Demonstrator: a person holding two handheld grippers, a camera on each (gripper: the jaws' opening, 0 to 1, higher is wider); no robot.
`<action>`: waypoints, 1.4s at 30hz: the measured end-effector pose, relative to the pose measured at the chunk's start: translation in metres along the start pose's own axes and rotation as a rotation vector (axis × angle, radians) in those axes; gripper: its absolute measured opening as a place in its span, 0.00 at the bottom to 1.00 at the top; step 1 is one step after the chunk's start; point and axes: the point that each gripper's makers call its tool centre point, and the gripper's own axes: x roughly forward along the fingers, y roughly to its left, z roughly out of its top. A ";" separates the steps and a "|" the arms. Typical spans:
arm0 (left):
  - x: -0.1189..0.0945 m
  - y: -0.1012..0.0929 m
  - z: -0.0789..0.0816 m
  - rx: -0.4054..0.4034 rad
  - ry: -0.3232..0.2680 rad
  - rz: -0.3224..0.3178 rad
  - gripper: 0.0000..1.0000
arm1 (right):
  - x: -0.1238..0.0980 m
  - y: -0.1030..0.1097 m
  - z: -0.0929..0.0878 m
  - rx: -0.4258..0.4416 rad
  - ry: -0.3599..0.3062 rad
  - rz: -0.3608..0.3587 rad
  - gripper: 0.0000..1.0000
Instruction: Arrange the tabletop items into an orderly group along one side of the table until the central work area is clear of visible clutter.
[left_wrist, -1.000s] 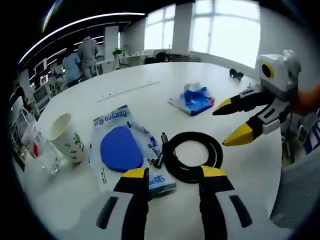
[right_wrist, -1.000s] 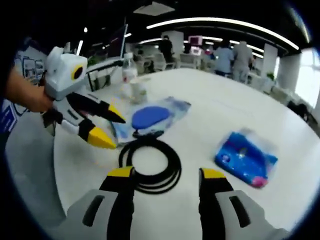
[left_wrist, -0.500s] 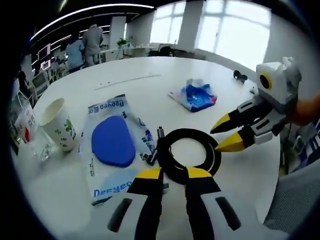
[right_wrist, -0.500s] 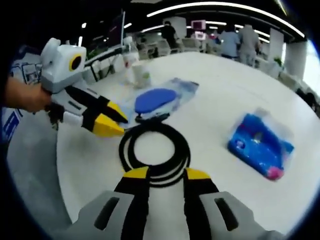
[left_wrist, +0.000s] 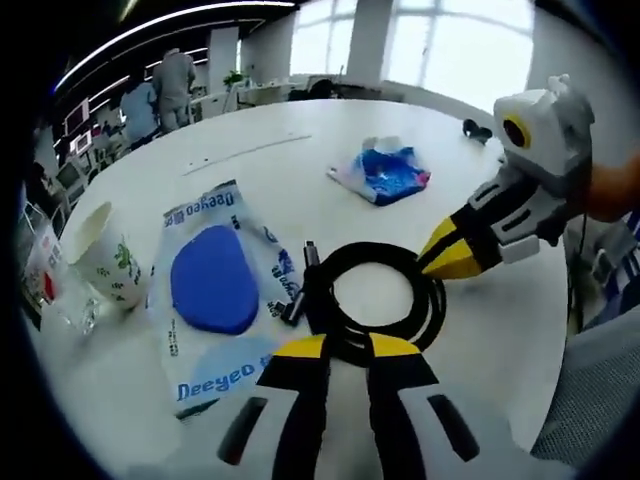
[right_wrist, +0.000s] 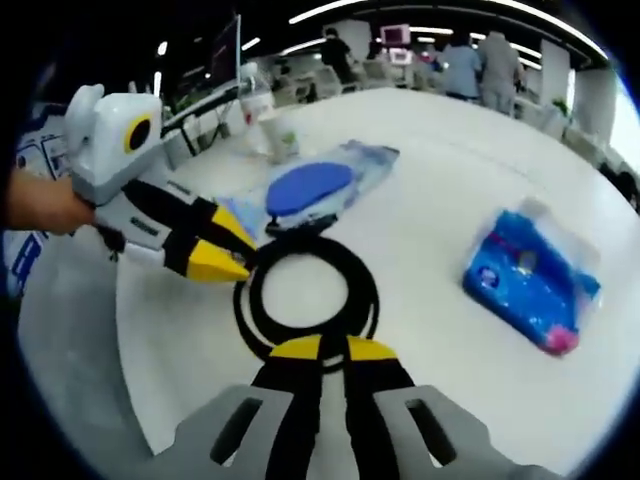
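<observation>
left gripper (left_wrist: 345, 347) jaws pinched on near edge of black cable coil (left_wrist: 378, 300) mid-table | right gripper (right_wrist: 322, 348) clamped on opposite edge of coil | risk: both pulling apart could unspool the coil or drag it onto the blue pouch (left_wrist: 213, 280); cup (left_wrist: 104, 255) sits beside it

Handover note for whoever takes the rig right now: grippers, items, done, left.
Left gripper: jaws closed on the near side of the black cable coil.
Right gripper: jaws closed on the opposite side of the same coil.
Coil lies mid-table. Beside it: Deeyeo packet with blue pad, then paper cup and a clear bottle near the edge. Blue pouch sits apart, farther across.
Done: nothing grouped yet.
Left: move coil, packet and pouch to one side.
</observation>
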 end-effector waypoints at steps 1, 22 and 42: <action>0.000 0.000 0.000 0.001 -0.002 -0.001 0.12 | 0.000 0.000 0.000 -0.001 0.000 0.001 0.04; -0.007 -0.012 -0.009 -0.013 0.022 -0.026 0.08 | -0.015 0.013 -0.021 0.010 0.075 0.040 0.00; -0.013 -0.035 -0.019 0.013 0.027 -0.074 0.07 | -0.031 0.031 -0.047 0.020 0.132 0.103 0.00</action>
